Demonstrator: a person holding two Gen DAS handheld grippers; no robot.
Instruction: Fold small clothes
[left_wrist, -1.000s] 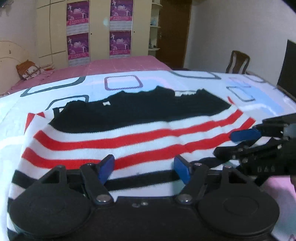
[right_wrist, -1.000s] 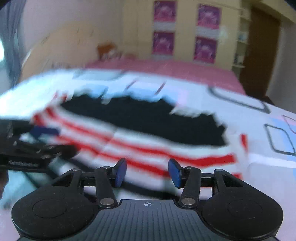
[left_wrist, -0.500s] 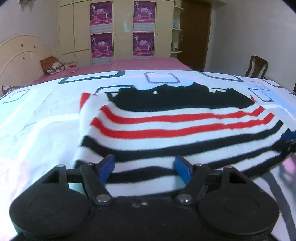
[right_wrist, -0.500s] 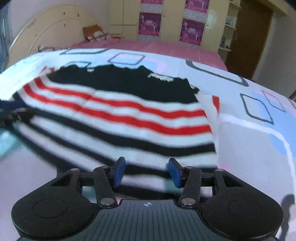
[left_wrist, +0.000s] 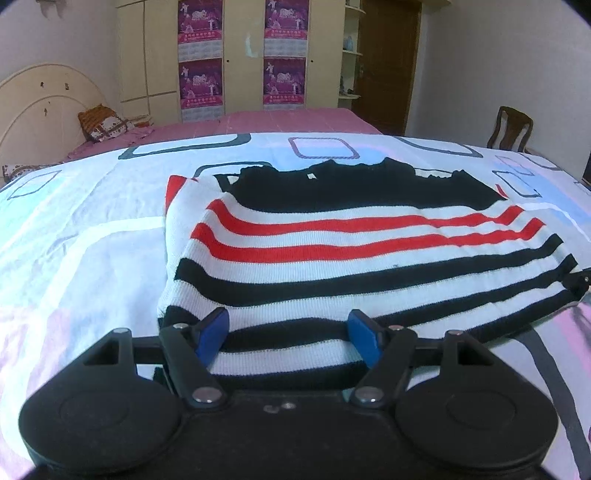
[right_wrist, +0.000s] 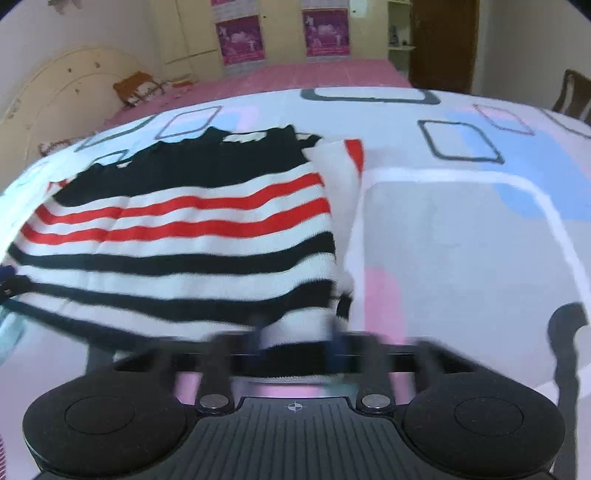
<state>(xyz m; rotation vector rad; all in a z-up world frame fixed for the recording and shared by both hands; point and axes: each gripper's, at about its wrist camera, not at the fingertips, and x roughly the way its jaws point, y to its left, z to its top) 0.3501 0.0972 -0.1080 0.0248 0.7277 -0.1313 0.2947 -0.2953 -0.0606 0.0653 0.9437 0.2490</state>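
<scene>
A small striped sweater (left_wrist: 351, 266), black on top with red and black stripes on white, lies flat on the patterned bedsheet (left_wrist: 92, 258). My left gripper (left_wrist: 288, 319) is open at the sweater's near left hem, the hem lying between its blue fingers without being pinched. A tip of the right gripper (left_wrist: 581, 280) shows at the hem's far right end. In the right wrist view the sweater (right_wrist: 184, 251) fills the left half. My right gripper (right_wrist: 295, 332) is blurred; its jaws are closing on the near right corner of the hem, cloth bunched between them.
The bedsheet (right_wrist: 461, 240) spreads bare to the right of the sweater. Behind it are a pink bed (left_wrist: 258, 122) with a cushion (left_wrist: 103, 123), a curved headboard (left_wrist: 40, 103), a wardrobe (left_wrist: 240, 55) and a wooden chair (left_wrist: 511, 127).
The two grippers have drawn apart along the near hem, left toward the left corner, right toward the right corner. The right jaws have narrowed onto the hem; the left jaws stay wide.
</scene>
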